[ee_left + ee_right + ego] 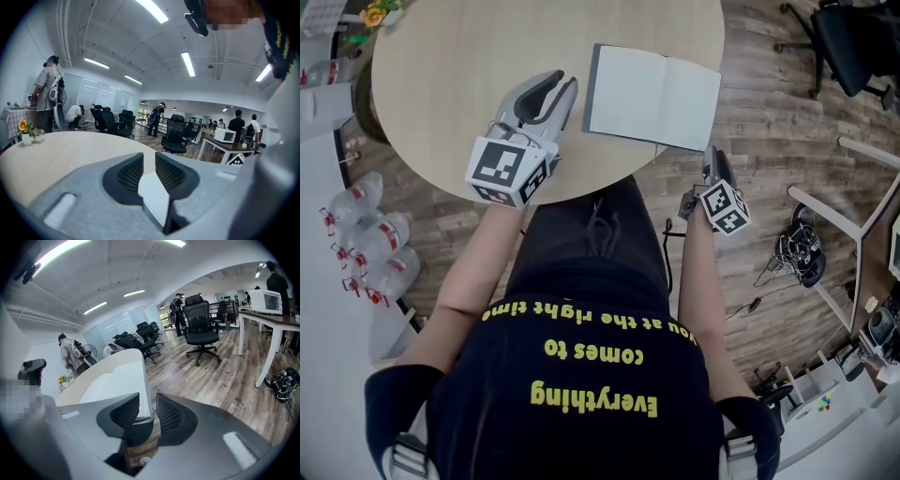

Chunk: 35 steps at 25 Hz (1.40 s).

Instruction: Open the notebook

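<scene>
Head view: notebook (pixel 654 97) corner overhangs table (pixel 459 84) edge beside right gripper (pixel 712 157).

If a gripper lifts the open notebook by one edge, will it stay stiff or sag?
Likely sags: the notebook lies open and flat, and looks thin. Probably light, so a push would slide it over the smooth table rather than tip it.

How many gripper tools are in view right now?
2. The left tool is over the round table, just left of the open notebook. The right tool is at the notebook's near right corner, by the table's edge. None appears hidden.
</scene>
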Motion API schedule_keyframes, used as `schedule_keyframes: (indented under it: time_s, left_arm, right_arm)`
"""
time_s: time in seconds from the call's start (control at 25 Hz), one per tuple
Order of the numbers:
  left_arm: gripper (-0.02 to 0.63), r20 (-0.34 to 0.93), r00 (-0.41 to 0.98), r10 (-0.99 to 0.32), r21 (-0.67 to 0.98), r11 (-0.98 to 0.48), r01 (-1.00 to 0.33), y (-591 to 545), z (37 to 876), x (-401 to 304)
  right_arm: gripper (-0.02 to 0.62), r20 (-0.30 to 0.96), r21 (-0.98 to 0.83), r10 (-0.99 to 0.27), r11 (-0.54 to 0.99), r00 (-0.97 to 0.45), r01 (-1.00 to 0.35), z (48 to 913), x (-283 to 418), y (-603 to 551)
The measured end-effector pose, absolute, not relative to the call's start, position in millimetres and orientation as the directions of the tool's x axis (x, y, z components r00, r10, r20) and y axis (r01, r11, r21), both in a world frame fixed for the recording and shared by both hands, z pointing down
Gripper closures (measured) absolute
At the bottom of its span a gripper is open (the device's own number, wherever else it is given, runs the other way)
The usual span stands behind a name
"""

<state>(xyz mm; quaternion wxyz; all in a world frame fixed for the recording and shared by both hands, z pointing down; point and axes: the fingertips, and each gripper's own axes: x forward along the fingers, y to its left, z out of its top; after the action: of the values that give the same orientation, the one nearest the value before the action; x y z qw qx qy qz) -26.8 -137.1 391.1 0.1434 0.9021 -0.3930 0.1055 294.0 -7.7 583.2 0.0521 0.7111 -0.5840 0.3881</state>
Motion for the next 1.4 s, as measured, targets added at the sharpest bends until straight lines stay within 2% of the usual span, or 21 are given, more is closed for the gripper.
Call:
schedule_keyframes:
  time_s: [0.48, 0.68, 0.88, 1.12, 1.28, 1.4]
  left_arm:
    - [0.532, 0.283, 0.666, -0.691, 0.148, -0.654, -0.742, -139.1, 375.2, -33.3]
    - [0.532, 0.277, 0.677, -0.682, 0.133, -0.671, -0.73, -138.0, 367.9, -32.2]
    - [0.548, 0.263, 0.683, -0.681, 0.133, -0.676, -0.725, -134.5, 362.3, -33.0]
    - [0.557, 0.243, 0.687, -0.684, 0.137, -0.677, -0.723, -136.2, 351.7, -28.3]
    - [0.568, 0.21, 0.696, -0.687, 0.128, -0.686, -0.716, -137.9, 334.6, -24.7]
    - [0.571, 0.189, 0.695, -0.694, 0.126, -0.685, -0.718, -141.2, 324.2, -22.5]
  right_arm:
    - [0.472, 0.499, -0.296, -0.865, -0.22, 0.045, -0.93, 512.9, 304.0, -31.2]
    - [0.486, 0.429, -0.334, -0.902, -0.208, 0.048, -0.919, 471.2, 298.8, -45.9]
    - [0.529, 0.329, -0.295, -0.944, -0.088, -0.015, -0.951, 420.7, 277.9, -58.4]
    - [0.581, 0.28, -0.193, -0.955, 0.038, -0.093, -0.98, 382.3, 248.7, -69.1]
    - [0.583, 0.236, -0.167, -0.964, 0.08, -0.118, -0.983, 355.3, 237.5, -74.8]
    - [0.583, 0.2, -0.214, -0.971, 0.089, -0.133, -0.973, 339.2, 234.8, -79.4]
